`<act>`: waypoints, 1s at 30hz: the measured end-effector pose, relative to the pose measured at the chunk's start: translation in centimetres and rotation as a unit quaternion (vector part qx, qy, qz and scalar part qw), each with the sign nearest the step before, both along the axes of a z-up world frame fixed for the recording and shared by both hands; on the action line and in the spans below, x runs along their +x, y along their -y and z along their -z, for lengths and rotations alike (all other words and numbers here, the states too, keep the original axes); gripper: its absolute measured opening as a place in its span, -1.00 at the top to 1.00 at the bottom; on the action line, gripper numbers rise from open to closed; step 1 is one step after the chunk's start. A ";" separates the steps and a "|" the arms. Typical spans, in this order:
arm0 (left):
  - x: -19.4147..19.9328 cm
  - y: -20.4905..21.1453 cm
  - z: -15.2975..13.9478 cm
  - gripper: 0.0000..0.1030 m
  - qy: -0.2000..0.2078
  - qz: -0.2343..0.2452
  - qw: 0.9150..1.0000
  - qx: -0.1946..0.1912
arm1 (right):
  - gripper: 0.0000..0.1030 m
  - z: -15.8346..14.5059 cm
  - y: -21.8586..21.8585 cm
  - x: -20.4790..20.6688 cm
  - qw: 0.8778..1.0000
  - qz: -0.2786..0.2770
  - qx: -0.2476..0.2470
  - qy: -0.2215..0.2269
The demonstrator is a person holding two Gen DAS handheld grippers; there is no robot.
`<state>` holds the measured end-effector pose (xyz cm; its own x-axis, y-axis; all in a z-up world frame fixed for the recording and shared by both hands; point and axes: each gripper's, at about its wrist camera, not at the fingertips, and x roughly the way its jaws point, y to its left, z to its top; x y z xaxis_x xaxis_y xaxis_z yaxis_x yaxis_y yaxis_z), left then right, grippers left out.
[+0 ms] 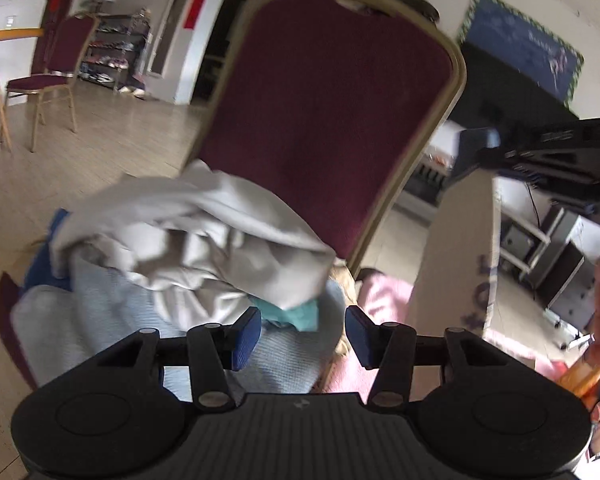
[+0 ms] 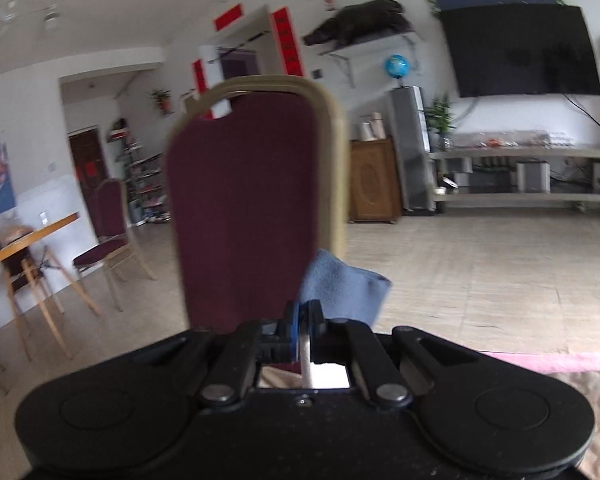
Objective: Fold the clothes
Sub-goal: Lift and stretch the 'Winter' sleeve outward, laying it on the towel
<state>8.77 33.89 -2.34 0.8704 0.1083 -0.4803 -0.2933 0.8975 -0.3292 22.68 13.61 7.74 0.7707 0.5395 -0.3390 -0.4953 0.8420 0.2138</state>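
Clothes (image 1: 188, 240) piled on chair (image 1: 332, 92) seat, seen only in left wrist view: grey garment on top, light blue knit (image 1: 112, 312) under it, teal piece (image 1: 296, 314) between. Left gripper (image 1: 303, 334) spread, empty, just above pile. Right wrist view shows only chair back and right gripper (image 2: 302, 330) pressed together, pinching blue cloth (image 2: 342, 290) corner. Pink fabric (image 2: 552, 360) lower right.

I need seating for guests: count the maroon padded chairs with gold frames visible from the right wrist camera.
2. One maroon padded chair stands close ahead, directly beyond the right claw; another maroon chair sits farther left beside the wooden table. Others may be hidden.
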 end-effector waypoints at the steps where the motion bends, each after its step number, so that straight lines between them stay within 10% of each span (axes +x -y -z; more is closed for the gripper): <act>1: -0.7 -0.3 -0.3 0.04 0.004 -0.010 1.000 -0.001 | 0.91 0.2 -1.9 -0.6 1.000 -0.010 -0.007 0.002; 4: -1.9 -1.6 -0.4 0.04 -0.009 -0.042 0.999 0.011 | 0.76 1.5 -7.8 -1.3 0.997 -0.061 -0.022 -0.029; 6: -2.6 -2.2 -0.1 0.04 -0.023 -0.057 0.998 0.020 | 0.25 2.1 -10.9 -1.8 0.989 -0.125 -0.024 -0.081; 10: -4.7 -2.9 0.6 0.04 -0.042 -0.066 0.997 0.025 | -0.03 0.1 -10.0 -4.2 0.984 -0.154 -0.031 -0.078; 17: -3.5 1.2 0.9 0.15 -0.065 0.035 0.996 0.048 | -0.30 -2.9 2.9 -8.6 0.989 -0.090 -0.034 -0.110; 21: -0.5 5.9 2.0 0.15 -0.093 0.141 0.984 0.058 | -0.37 0.7 12.2 -12.5 0.987 -0.026 -0.012 -0.161; 25: 6.9 10.4 7.0 0.21 -0.195 0.237 0.951 0.023 | -0.37 6.3 20.4 -14.4 0.975 0.033 0.040 -0.218; 30: 10.4 11.8 11.6 0.41 -0.240 0.200 0.950 0.019 | -0.23 11.9 26.7 -14.4 0.954 0.083 0.114 -0.264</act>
